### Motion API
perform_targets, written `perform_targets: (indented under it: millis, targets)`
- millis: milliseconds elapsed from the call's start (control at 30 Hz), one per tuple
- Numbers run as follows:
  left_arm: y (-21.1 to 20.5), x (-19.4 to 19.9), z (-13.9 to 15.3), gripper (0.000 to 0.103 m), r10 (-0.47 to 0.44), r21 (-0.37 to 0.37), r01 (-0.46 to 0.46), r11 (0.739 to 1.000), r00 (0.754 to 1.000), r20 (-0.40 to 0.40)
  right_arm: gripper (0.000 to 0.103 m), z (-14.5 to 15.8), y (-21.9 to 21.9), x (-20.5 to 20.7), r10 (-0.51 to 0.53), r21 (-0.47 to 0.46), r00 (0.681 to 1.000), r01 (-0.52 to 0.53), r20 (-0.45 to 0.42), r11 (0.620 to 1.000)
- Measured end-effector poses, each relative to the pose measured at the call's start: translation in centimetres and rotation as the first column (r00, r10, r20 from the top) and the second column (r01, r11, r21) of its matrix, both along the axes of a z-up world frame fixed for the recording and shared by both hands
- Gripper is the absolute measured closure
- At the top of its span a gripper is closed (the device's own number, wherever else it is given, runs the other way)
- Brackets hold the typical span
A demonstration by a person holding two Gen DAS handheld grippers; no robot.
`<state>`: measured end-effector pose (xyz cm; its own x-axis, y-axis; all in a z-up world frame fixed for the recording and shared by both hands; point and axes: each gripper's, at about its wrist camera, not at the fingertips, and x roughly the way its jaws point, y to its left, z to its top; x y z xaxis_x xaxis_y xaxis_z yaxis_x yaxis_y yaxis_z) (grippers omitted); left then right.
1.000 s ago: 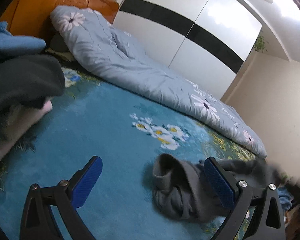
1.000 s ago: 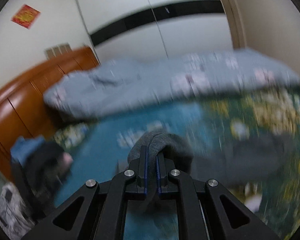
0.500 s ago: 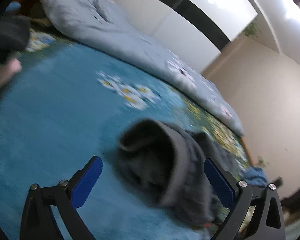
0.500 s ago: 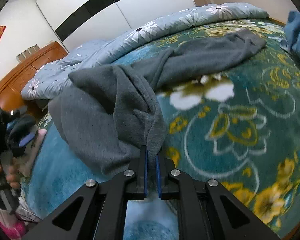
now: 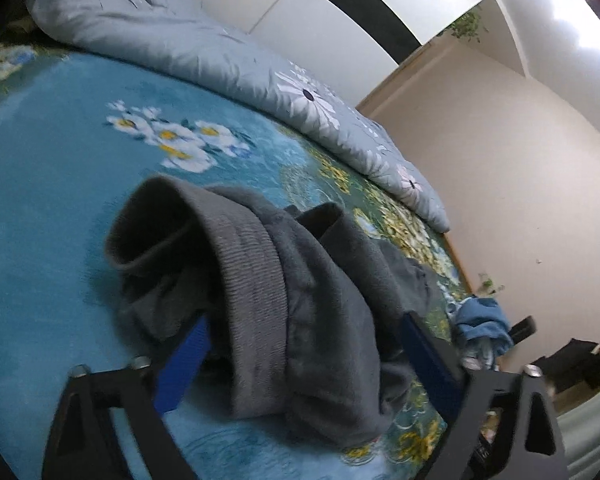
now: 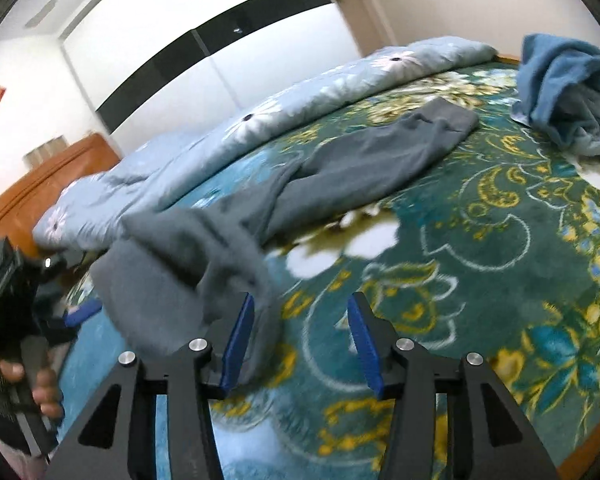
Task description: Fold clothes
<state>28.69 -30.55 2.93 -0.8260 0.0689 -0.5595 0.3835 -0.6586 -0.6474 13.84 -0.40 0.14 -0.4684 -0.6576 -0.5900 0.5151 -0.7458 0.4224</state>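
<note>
The bed (image 6: 480,248), under a teal spread with white and yellow flowers, fills both views. A pale blue floral quilt (image 5: 204,48) lies rolled along its far edge, running from ten o'clock toward three o'clock in the left wrist view. Beyond it stands a white wardrobe (image 6: 188,60) with a black band, and a wooden headboard (image 6: 40,176) shows at nine o'clock in the right wrist view. The grey trousers (image 6: 360,168) are the task's thing: they lie on the spread, one leg stretched toward one o'clock in the right wrist view, the bunched waist end heaped at eight o'clock near the camera. A crumpled blue garment (image 6: 568,92) sits on the bed at two o'clock, well apart from the trousers. The left claw (image 5: 304,340) has just been closing from its widest; its blue pads stand on either side of the ribbed waistband (image 5: 252,272), the left pad partly under a fold, yet whether they press on the cloth cannot be told. The right claw (image 6: 300,328) has just been opening and now stands released, with bare spread between the pads; the heaped grey cloth touches the outer side of its left pad only. A hand (image 6: 40,388) holding the other tool's handle shows at eight o'clock in the right wrist view.
</note>
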Motion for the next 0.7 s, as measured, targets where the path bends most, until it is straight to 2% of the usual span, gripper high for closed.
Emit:
perform_targets:
  millis: [133,200,233,267,300,333,400,500,533,567,633,700]
  targets:
    - [0.2,-0.9,-0.3,0.032,-0.041,-0.011,0.041,0.999,0.999,0.004,0.053,-0.6,0.4,-1.6,-0.069,-0.029,0.997,0.070,0.041,0.997]
    - [0.3,-1.0,-0.2,0.045,-0.035,-0.037,0.036,0.999,0.999,0.024,0.053,-1.1,0.1,-2.5,-0.083,-0.039,0.995,0.085,0.062,0.996]
    - [0.3,-1.1,-0.2,0.060,-0.031,-0.050,0.033,0.998,0.999,0.034,0.053,-1.2,-0.1,-2.8,-0.086,-0.042,0.994,0.090,0.072,0.995]
    - [0.2,-1.1,-0.4,0.066,-0.018,-0.056,0.021,0.998,0.999,0.048,0.053,-1.4,-0.2,-3.1,-0.088,-0.044,0.993,0.091,0.078,0.995]
    - [0.0,-1.2,-0.6,0.079,-0.005,-0.061,0.009,0.998,0.998,0.062,0.053,-1.4,-0.4,-3.2,-0.084,-0.039,0.994,0.087,0.073,0.996]
    - [-0.2,-1.0,-0.7,0.085,0.009,-0.058,-0.005,0.998,0.997,0.072,0.053,-1.4,-0.6,-3.3,-0.079,-0.033,0.994,0.082,0.069,0.996]
    - [-0.8,-0.5,-1.1,0.087,0.023,-0.028,-0.021,0.999,0.998,0.061,0.053,-1.2,-1.1,-3.4,-0.067,-0.026,0.996,0.068,0.056,0.997]
    - [-1.2,0.3,-0.8,0.094,0.062,-0.027,-0.061,0.998,0.997,0.046,0.053,-0.7,-1.8,-3.5,-0.046,-0.020,0.998,0.047,0.042,0.999]
    - [-1.5,0.8,-0.4,0.098,0.082,-0.029,-0.081,0.996,0.996,0.026,0.053,-0.5,-2.2,-3.5,-0.038,-0.016,0.999,0.038,0.038,0.999]
    - [-1.8,1.7,0.2,0.098,0.118,-0.044,-0.117,0.992,0.993,0.007,0.053,-0.3,-2.5,-3.6,-0.029,-0.010,0.999,0.029,0.031,1.000]
    - [-2.6,3.6,1.4,0.099,0.199,-0.084,-0.201,0.976,0.980,-0.027,0.053,0.4,-3.2,-3.5,-0.008,0.000,1.000,0.008,0.011,1.000]
    - [-3.6,5.9,2.4,0.098,0.315,-0.150,-0.316,0.937,0.949,-0.035,0.053,1.0,-4.1,-3.2,0.021,0.011,1.000,-0.021,-0.008,1.000]
